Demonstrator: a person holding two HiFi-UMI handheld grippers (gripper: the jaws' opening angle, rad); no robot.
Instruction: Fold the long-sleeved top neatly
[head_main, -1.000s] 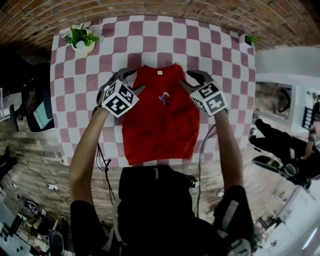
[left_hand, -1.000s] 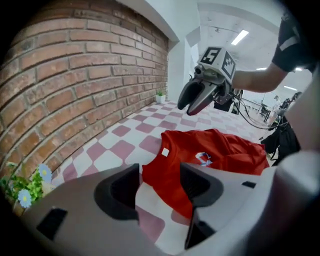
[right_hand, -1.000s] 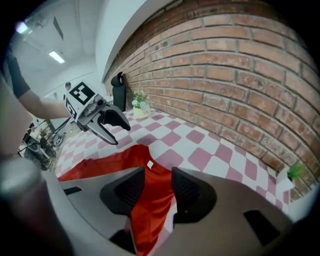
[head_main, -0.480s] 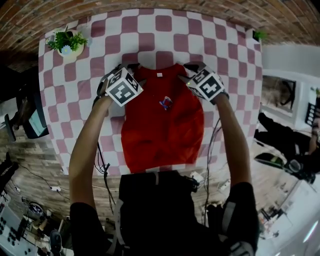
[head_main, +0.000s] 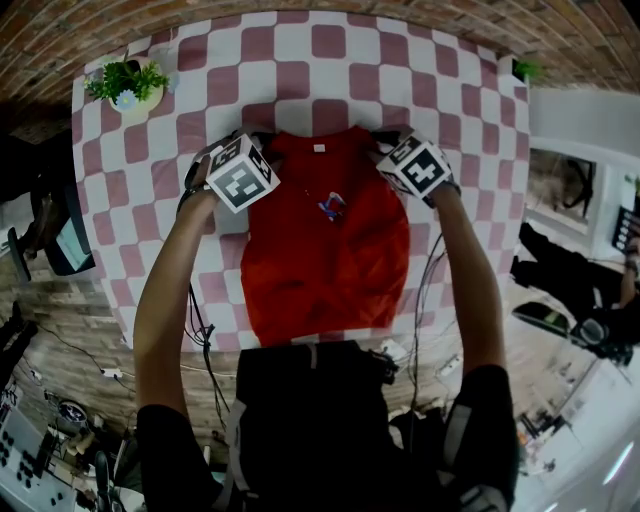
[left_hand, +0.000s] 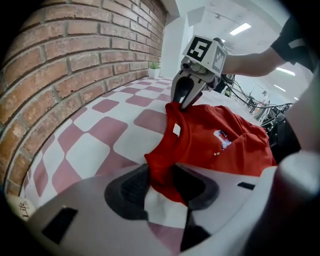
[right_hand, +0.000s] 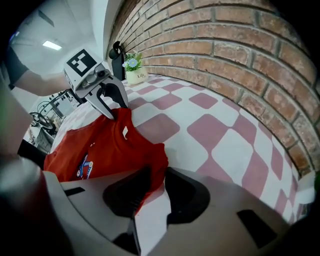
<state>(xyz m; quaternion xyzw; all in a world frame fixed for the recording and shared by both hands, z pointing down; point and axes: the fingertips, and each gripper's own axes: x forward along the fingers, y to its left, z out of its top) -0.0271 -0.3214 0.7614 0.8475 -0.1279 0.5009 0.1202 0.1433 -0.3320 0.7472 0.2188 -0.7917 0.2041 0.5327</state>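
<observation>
- A person's forearms (head_main: 165, 290) reach forward over a table covered with a pink-and-white checked cloth (head_main: 300, 70).
- The red long-sleeved top (head_main: 325, 250) lies on the cloth between the arms. Its hem is at the near edge, its collar points away, and a small print (head_main: 330, 205) is on the chest.
- The left gripper (left_hand: 162, 185) is at the top's left shoulder. Its jaws have just been closing and now pinch a fold of red fabric.
- The right gripper (right_hand: 156, 192) is at the right shoulder. Its jaws have likewise just been closing and clamp red fabric.
- A potted plant (head_main: 128, 85) stands at the far left corner.
- A brick wall (head_main: 400, 15) runs behind the table.
</observation>
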